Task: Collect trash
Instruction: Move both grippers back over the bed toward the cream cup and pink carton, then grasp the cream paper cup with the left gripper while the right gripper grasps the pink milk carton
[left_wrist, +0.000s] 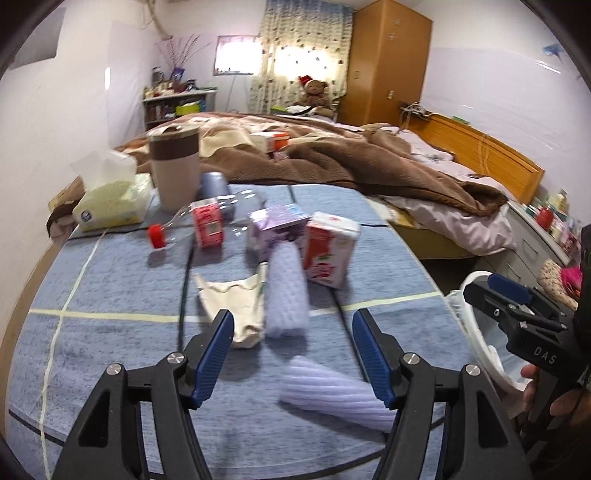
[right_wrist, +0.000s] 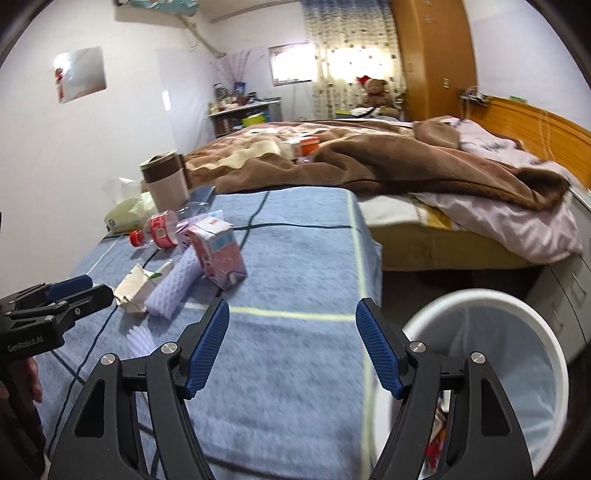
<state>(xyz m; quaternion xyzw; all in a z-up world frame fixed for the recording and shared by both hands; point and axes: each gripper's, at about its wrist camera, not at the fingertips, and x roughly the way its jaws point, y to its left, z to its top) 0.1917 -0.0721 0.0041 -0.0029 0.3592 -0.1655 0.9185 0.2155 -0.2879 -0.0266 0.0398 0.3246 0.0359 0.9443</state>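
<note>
The white bin (right_wrist: 480, 306) stands on the floor just beside the table (right_wrist: 295, 229), and something red lies at its bottom — blurred, probably trash already dropped. Most is left on the blue cloth: a clear bottle (left_wrist: 207, 221), a red carton (left_wrist: 328, 251), a purple carton (left_wrist: 273, 229), two foam sleeves (left_wrist: 286, 291) and a crumpled wrapper (left_wrist: 232, 302). Both the left gripper (left_wrist: 293, 354) and right gripper (right_wrist: 291, 347) are spread and empty — the left over the nearest sleeve.

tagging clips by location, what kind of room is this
Most likely a bedroom: an unmade bed with a brown fleece blanket, a tall orange-brown wooden wardrobe, and a brown teddy bear by the patterned curtains.
</note>
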